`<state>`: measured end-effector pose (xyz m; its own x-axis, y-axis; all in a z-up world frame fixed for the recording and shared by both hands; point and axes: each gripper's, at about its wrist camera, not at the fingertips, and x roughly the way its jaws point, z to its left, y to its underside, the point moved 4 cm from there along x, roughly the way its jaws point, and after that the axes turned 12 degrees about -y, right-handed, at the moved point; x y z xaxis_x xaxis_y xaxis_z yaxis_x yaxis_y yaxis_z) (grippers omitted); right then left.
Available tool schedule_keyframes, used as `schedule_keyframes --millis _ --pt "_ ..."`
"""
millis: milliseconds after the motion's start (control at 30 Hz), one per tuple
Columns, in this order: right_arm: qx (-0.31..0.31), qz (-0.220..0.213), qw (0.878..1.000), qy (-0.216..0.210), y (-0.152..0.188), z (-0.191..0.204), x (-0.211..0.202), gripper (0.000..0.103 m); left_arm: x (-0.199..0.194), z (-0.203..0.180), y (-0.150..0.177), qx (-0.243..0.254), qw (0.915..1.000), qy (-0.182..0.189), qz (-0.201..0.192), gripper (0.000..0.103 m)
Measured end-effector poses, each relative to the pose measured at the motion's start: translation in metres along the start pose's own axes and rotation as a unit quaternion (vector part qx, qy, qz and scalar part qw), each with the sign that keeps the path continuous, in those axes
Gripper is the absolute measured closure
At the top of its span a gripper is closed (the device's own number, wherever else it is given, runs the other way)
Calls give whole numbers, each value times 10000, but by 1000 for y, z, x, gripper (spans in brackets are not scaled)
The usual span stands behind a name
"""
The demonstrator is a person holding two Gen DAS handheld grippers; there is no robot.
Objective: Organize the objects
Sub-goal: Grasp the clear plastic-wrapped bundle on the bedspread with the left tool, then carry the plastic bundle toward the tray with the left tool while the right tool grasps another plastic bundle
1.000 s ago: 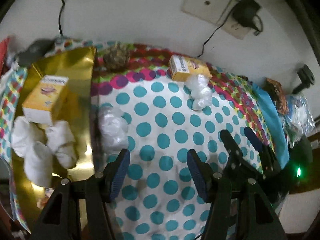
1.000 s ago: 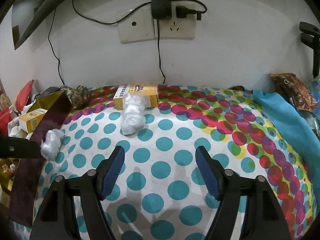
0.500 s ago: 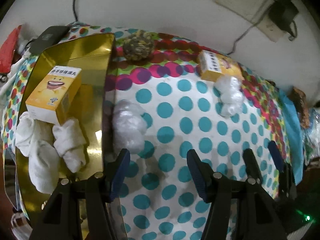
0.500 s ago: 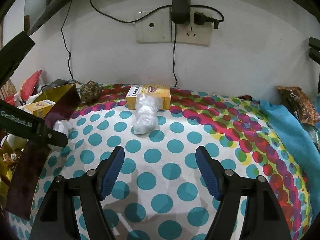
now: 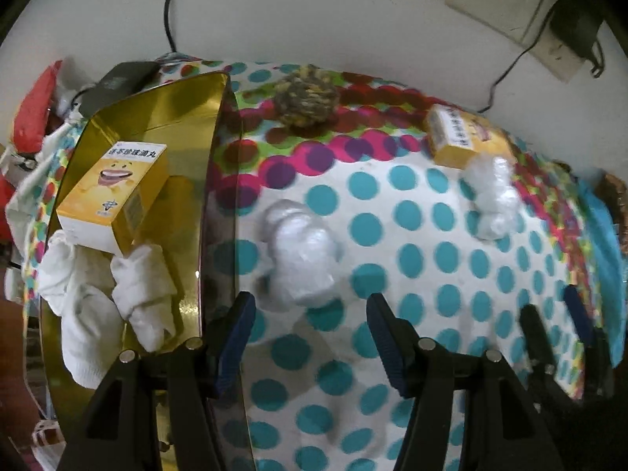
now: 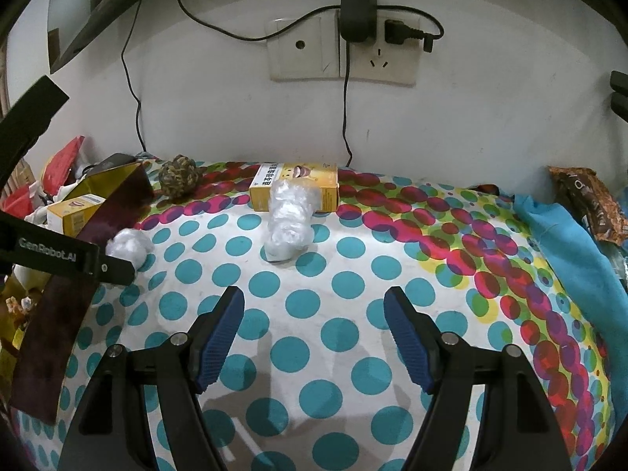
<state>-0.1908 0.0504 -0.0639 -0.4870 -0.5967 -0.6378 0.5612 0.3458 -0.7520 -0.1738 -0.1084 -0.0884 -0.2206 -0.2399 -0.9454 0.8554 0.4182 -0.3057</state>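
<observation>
My left gripper [image 5: 310,314] points steeply down, open, with a crumpled clear plastic bundle [image 5: 302,259] just ahead of its blue pads, untouched. That bundle lies beside the gold tray [image 5: 157,117], which holds a yellow box [image 5: 110,192] and white rolled cloths [image 5: 98,302]. My right gripper [image 6: 314,302] hovers open and empty over the dotted cloth. Beyond it lie a second plastic bundle [image 6: 288,223], a second yellow box [image 6: 298,186] and a rope ball [image 6: 180,174]. The first bundle [image 6: 127,245] shows at left, partly behind one of the left gripper's fingers [image 6: 78,257].
The dotted tablecloth [image 6: 345,282] runs to a white wall with a socket and charger [image 6: 353,8] and hanging cables. A blue cloth [image 6: 569,243] and a brown snack packet [image 6: 588,200] lie at the right edge. Red bags [image 5: 35,110] and clutter crowd the far left.
My left gripper has tipped further down and sunk toward the plastic bundle by the tray, which now sits larger and centred ahead of its fingers. The right gripper has held still.
</observation>
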Motion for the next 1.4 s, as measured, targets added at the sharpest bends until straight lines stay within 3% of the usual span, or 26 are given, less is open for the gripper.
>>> schedule_keyframes --millis 200,567,600,700,1400 --pt "-1 45 10000 -42 0 1 3 31 2 -1 -18 -127 9997 -126 -155 42" --pt "-22 124 9999 -39 1 2 5 31 14 -14 -17 -55 9999 -95 32 43" --pt "-12 137 9999 -40 1 2 5 31 15 -15 -18 -55 9999 -82 43 45" --pt "-11 131 9999 -37 1 2 5 31 17 -16 -18 -14 9998 -213 -39 68" --pt "174 285 9994 -85 2 -3 14 31 4 -33 -6 307 9991 -162 -243 69"
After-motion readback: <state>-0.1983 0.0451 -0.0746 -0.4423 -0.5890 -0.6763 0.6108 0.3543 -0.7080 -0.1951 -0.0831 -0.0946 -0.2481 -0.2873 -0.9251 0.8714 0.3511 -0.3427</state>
